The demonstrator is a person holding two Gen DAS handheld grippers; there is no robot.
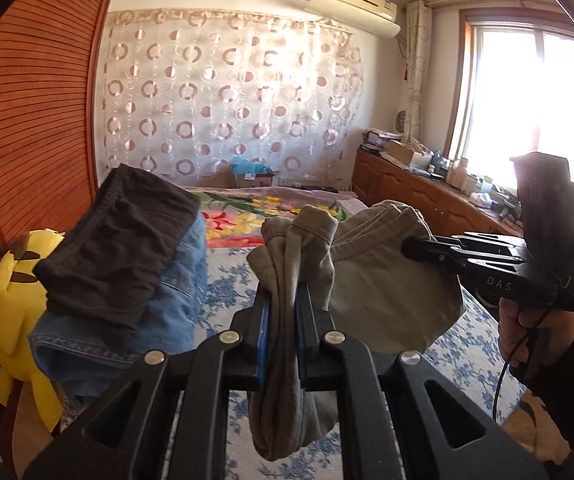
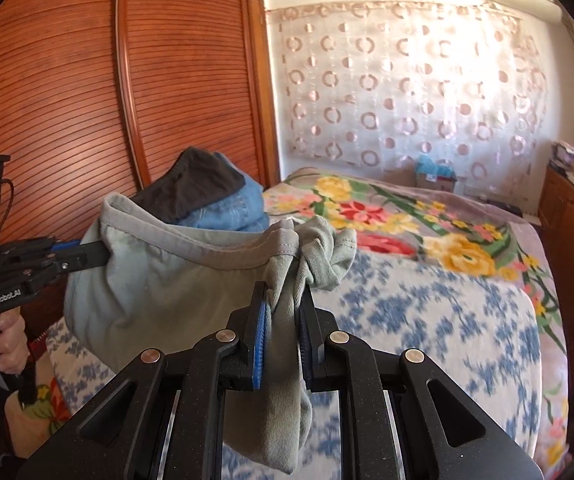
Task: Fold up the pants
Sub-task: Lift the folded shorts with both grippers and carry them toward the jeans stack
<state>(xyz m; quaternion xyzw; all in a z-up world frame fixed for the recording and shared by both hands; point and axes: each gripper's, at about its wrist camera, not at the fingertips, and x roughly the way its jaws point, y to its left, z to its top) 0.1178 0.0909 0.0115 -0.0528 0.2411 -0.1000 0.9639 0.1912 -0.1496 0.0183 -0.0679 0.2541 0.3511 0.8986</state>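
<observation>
Olive-green pants (image 1: 387,292) hang bunched in the air over the bed, stretched between both grippers. My left gripper (image 1: 285,296) is shut on one gathered end, and cloth droops below its blue pads. Its tip (image 2: 103,254) also shows at the left of the right wrist view, biting the waistband. My right gripper (image 2: 285,304) is shut on the other gathered end of the pants (image 2: 159,280). It enters the left wrist view from the right, and the right gripper's tip (image 1: 409,248) is pinched on the fabric. A hand (image 1: 527,328) holds its handle.
A folded dark brown garment (image 1: 119,240) lies on folded blue jeans (image 1: 155,312) at the bed's left side, beside a yellow plush toy (image 1: 11,292). The bed has a blue-flowered sheet (image 2: 427,320) and a floral blanket (image 2: 387,216). A wooden wardrobe (image 2: 67,100) stands left, low cabinets (image 1: 419,188) right.
</observation>
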